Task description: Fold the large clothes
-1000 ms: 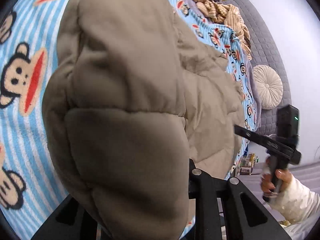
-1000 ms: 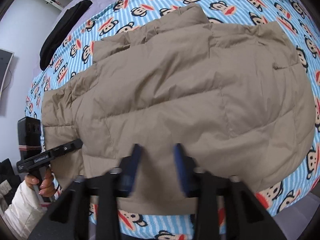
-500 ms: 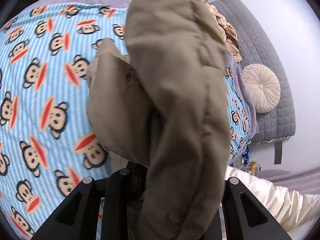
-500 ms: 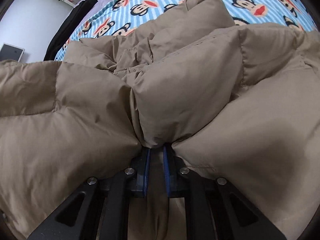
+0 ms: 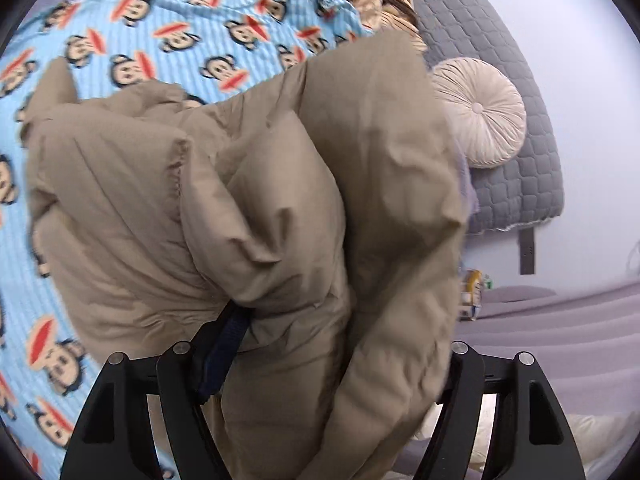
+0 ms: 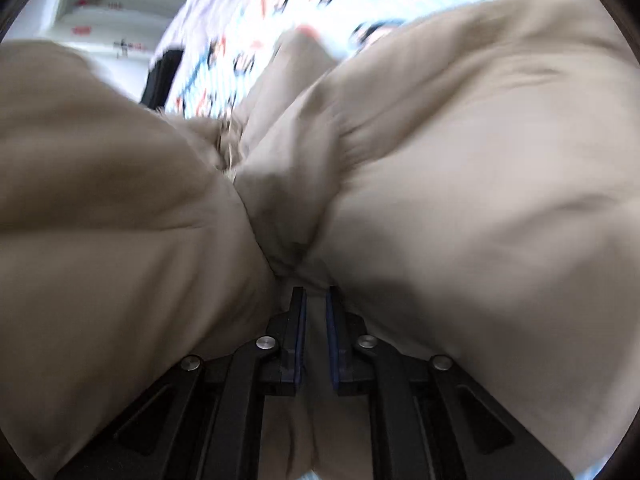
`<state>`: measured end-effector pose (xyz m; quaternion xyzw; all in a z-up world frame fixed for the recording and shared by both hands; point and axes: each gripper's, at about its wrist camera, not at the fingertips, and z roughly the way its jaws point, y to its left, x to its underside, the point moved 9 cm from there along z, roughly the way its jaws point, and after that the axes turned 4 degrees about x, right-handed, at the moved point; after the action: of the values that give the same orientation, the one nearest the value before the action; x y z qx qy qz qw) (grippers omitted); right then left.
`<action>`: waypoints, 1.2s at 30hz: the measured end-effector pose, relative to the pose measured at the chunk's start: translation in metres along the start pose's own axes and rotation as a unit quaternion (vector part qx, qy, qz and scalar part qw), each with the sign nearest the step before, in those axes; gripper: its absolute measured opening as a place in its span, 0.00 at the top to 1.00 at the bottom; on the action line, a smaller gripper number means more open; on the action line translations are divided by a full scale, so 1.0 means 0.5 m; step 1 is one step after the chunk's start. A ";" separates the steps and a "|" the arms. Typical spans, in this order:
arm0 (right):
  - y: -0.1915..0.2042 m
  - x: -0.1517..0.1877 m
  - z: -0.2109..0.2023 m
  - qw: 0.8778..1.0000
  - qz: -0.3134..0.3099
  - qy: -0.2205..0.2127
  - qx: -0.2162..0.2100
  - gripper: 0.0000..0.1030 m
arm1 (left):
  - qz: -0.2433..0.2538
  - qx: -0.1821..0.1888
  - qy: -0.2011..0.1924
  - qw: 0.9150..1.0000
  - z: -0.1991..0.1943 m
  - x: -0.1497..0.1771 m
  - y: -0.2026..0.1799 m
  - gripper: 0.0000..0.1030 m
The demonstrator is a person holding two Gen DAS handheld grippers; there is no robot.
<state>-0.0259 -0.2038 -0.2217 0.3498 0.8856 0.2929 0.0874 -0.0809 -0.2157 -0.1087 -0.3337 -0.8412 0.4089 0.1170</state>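
Your right tool (image 6: 316, 300) pinches the tan padded jacket (image 5: 248, 200), bunched directly ahead above the bed (image 5: 120, 52); your left tool (image 5: 320, 360) is opening, fabric draped between its jaws.

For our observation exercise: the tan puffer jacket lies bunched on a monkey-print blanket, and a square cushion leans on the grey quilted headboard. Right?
Not quite: the cushion is round, pleated with a centre button, as the left wrist view shows. The tan puffer jacket, monkey-print blanket and grey quilted headboard are as stated.
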 end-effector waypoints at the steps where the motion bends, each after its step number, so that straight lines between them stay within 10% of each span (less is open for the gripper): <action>1: -0.018 0.004 -0.026 1.000 0.009 -0.010 0.001 0.89 | 0.005 0.014 0.006 1.000 0.020 -0.007 -0.006 0.28; 7: -0.152 0.073 -0.174 0.995 0.066 -0.063 0.050 0.87 | 0.020 -0.019 0.039 0.999 0.174 -0.056 0.022 0.28; 9: -0.178 0.103 -0.206 0.992 0.080 -0.071 0.061 0.70 | 0.034 -0.043 0.046 0.997 0.213 -0.049 0.027 0.28; 11: -0.198 0.137 -0.247 0.989 0.093 -0.087 0.070 0.27 | 0.056 -0.070 0.047 0.995 0.249 -0.063 0.030 0.28; 12: -0.198 0.151 -0.268 0.988 0.095 -0.101 0.062 0.25 | 0.066 -0.079 0.048 0.994 0.264 -0.074 0.033 0.28; 18: -0.144 0.204 -0.360 0.987 0.072 -0.133 -0.059 0.25 | 0.120 -0.143 0.018 0.982 0.271 -0.090 0.033 0.28; 22: -0.110 0.177 -0.288 0.994 0.050 -0.099 -0.017 0.26 | 0.196 -0.207 -0.071 0.956 0.159 -0.108 -0.008 0.28; 25: -0.101 0.142 -0.259 0.993 0.024 -0.106 0.056 0.78 | 0.210 -0.281 -0.151 0.924 0.042 -0.131 0.024 0.28; 27: -0.104 0.129 -0.259 0.987 0.001 -0.119 0.104 0.79 | 0.179 -0.325 -0.181 0.911 -0.022 -0.147 0.093 0.28; 32: -0.138 0.144 -0.255 0.979 -0.027 -0.111 0.169 0.82 | 0.095 -0.346 -0.166 0.919 -0.026 -0.177 0.245 0.28; 36: -0.190 0.145 -0.256 0.979 0.000 -0.102 0.176 0.82 | 0.142 -0.346 -0.152 0.915 0.078 -0.205 0.196 0.28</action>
<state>-0.1796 -0.2692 -0.1691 0.3874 0.9097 0.0954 0.1148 0.0233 -0.2634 -0.2006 -0.4036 -0.8814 0.1501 -0.1944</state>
